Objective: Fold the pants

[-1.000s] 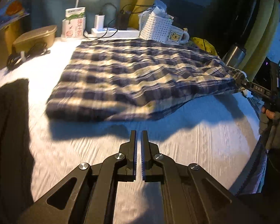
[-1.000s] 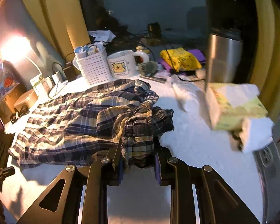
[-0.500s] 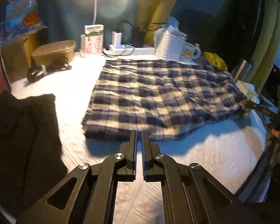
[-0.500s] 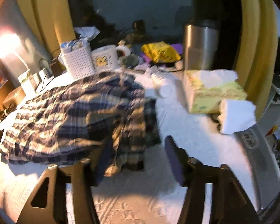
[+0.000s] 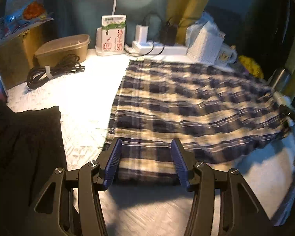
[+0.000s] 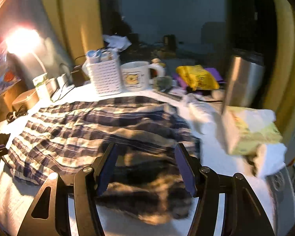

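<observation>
Left wrist view: left claw (image 5: pixel 146 162) spread wide astride near hem of navy-and-cream plaid cotton pants (image 5: pixel 190 108) lying flat ahead; right claw (image 6: pixel 146 167) equally wide over bunched waistband; pre-grasp step, next closing on both ends.

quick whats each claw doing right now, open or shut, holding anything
Left claw: open, holding nothing, plaid pants edge between its fingers.
Right claw: open, holding nothing, over the bunched pants end.
</observation>
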`<state>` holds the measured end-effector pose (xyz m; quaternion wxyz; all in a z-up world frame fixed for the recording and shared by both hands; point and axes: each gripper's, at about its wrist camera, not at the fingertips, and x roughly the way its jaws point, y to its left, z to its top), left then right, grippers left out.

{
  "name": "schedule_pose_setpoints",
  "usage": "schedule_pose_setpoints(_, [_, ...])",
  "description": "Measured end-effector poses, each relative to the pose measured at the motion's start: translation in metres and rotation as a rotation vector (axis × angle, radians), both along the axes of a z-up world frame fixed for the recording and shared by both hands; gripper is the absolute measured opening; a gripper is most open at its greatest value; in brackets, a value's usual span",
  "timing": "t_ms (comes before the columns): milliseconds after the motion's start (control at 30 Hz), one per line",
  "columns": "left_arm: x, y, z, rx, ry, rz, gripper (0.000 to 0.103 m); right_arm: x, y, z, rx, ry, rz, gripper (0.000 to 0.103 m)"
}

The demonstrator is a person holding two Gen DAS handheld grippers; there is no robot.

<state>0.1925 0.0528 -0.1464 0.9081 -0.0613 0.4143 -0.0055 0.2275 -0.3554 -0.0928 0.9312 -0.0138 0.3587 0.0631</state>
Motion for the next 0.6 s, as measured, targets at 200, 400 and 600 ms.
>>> schedule_pose_setpoints(200, [0.005, 0.014, -0.016, 0.037, 0.039, 0.026, 0.052, 0.013, -0.006, -0.028, 0.024, 0.106, -0.052, 0.062])
schedule_pose_setpoints(400, [0.001, 0.017, -0.012, 0.029, 0.011, -0.005, 0.003, 0.006, -0.008, -0.031, 0.028, 0.112, -0.057, 0.062])
schedule_pose_setpoints(600, [0.001, 0.029, -0.01, 0.04, -0.021, 0.024, 0.001, 0.006, -0.007, -0.035, 0.013, 0.124, -0.062, 0.062])
